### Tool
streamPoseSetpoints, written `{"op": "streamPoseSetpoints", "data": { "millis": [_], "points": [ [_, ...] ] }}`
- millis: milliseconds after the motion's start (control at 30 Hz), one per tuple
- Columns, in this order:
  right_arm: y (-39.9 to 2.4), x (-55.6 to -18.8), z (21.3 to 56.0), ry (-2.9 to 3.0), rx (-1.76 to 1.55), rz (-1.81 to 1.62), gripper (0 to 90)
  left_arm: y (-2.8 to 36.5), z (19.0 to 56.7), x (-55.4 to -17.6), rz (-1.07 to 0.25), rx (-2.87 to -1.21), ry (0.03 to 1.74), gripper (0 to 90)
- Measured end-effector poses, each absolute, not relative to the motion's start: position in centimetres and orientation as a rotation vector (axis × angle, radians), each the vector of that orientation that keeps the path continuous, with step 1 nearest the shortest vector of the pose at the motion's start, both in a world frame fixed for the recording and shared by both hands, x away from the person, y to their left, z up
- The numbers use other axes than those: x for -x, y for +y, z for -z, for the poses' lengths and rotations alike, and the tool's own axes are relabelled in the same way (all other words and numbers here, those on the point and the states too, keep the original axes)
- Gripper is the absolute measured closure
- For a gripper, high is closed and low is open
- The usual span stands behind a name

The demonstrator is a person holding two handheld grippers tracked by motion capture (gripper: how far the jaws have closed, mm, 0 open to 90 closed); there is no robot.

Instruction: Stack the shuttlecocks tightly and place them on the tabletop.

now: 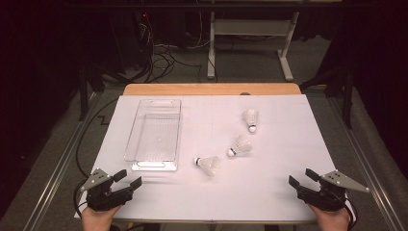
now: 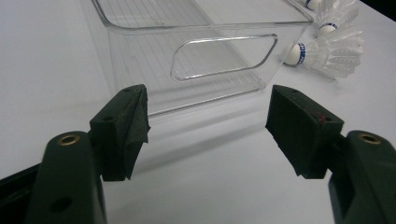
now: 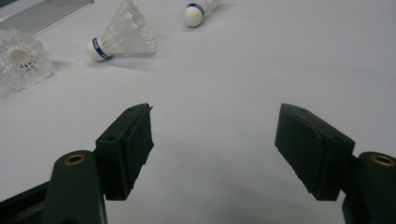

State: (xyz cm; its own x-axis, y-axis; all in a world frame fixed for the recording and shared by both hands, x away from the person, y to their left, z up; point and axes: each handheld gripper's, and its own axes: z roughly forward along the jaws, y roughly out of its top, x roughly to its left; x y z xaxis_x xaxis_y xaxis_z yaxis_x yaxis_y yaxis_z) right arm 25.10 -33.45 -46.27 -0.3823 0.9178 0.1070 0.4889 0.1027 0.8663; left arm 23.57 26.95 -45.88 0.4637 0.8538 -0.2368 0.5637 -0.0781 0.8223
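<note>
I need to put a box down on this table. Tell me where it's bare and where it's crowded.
Bare: the near strip between the left gripper and right gripper, and the right side beyond the shuttlecocks. Crowded: the middle, where three shuttlecocks lie scattered, and the left, taken by the clear bin.

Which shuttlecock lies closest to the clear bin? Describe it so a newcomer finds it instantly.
Start at the clear plastic bin on the left of the white table. Just off the bin's near right corner lies the nearest shuttlecock. Unlike the other two shuttlecocks farther up and right, its cork tip points left toward the bin.
</note>
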Motion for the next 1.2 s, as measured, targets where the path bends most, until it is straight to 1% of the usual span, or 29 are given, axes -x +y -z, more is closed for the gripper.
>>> {"op": "streamPoseSetpoints", "data": {
  "millis": [467,1200],
  "points": [
    [-33.5,-25.1,46.3,1.918,-1.372,-1.222,28.0,26.8,45.7,-23.5,-0.38,-1.754,1.204,30.9],
    [-33.5,-25.0,46.2,1.914,-1.374,-1.225,28.3,25.8,45.3,-23.3,-0.333,-1.758,1.173,33.8]
  ]
}}
